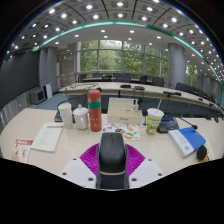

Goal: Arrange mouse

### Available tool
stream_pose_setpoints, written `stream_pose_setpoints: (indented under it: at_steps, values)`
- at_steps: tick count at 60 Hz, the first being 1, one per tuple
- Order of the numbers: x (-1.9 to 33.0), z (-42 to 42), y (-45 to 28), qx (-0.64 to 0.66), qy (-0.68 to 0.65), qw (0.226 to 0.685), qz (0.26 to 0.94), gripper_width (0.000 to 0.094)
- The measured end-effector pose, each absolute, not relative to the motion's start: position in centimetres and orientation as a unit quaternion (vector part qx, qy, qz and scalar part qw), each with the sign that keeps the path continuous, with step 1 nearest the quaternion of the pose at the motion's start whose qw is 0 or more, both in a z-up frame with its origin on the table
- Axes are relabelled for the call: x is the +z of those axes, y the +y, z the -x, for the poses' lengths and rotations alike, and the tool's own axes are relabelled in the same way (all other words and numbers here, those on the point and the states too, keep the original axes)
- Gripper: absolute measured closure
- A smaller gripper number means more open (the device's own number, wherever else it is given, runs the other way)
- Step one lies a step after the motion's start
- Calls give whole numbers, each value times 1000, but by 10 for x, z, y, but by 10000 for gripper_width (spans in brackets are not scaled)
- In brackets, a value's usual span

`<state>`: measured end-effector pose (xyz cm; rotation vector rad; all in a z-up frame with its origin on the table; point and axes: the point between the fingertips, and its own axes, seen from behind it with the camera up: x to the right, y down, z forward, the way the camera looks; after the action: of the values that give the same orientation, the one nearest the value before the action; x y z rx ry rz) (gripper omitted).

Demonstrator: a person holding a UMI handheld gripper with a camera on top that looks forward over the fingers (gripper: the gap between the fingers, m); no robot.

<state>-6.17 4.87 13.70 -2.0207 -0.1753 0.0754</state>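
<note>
A dark grey computer mouse (112, 158) is held between the two magenta pads (90, 160) of my gripper (112, 165). Both fingers press on its sides and it sits raised above the pale table (60, 160). The mouse points forward along the fingers and hides most of the gap between them.
Beyond the fingers stand a red bottle (95, 110), a white mug (81, 117), a white cup (65, 111), a green-banded cup (153, 121) and a white box (124, 109). Papers (42, 138) lie to the left, a blue-edged book (186, 140) to the right.
</note>
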Motion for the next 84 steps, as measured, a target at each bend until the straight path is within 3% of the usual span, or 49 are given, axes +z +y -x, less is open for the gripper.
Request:
stream_pose_setpoints:
  at_steps: [9, 21, 24, 26, 32, 35, 38, 40, 50, 66, 84]
  values:
    - [74, 53, 103, 28, -84, 484, 870, 620]
    - [2, 46, 122, 27, -84, 433, 897, 612]
    - [-13, 44, 120, 23, -83, 415, 906, 561]
    - [-8, 44, 125, 26, -79, 429, 899, 533]
    - [-11, 44, 123, 26, -74, 412, 908, 438]
    - [-9, 45, 120, 32, -69, 406, 911, 288]
    - [-2, 45, 116, 36, -64, 405, 912, 62]
    - [5, 42, 113, 33, -59, 406, 911, 107]
    - [69, 36, 66, 15, -44, 429, 902, 82]
    - [172, 41, -85, -17, -23, 460, 887, 79]
    - [224, 55, -222, -34, -4, 476, 879, 81]
